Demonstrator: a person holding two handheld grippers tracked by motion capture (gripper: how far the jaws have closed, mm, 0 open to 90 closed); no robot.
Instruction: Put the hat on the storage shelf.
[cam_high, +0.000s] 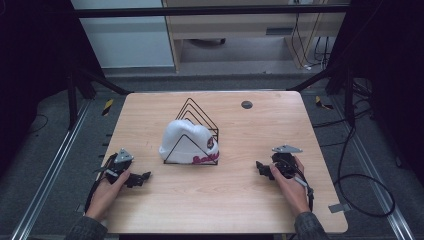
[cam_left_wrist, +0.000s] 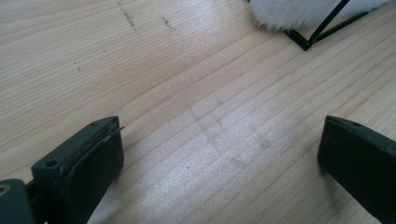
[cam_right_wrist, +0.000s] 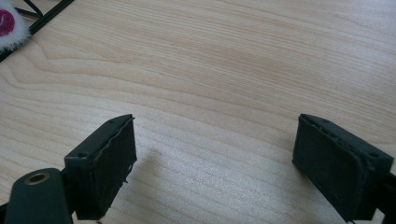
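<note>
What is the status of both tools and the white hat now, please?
Left tool open, empty, low over the table. Right tool the same. White hat sits in the black wire rack, untouched. Bare wood between tools and hat.

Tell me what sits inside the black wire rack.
A white cap with red lettering sits among the wires of the wire rack. Whatever lies under the cap is covered.

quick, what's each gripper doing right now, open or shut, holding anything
Left gripper: open, fingers wide apart over bare table, holding nothing.
Right gripper: open, fingers wide apart, holding nothing.
</note>
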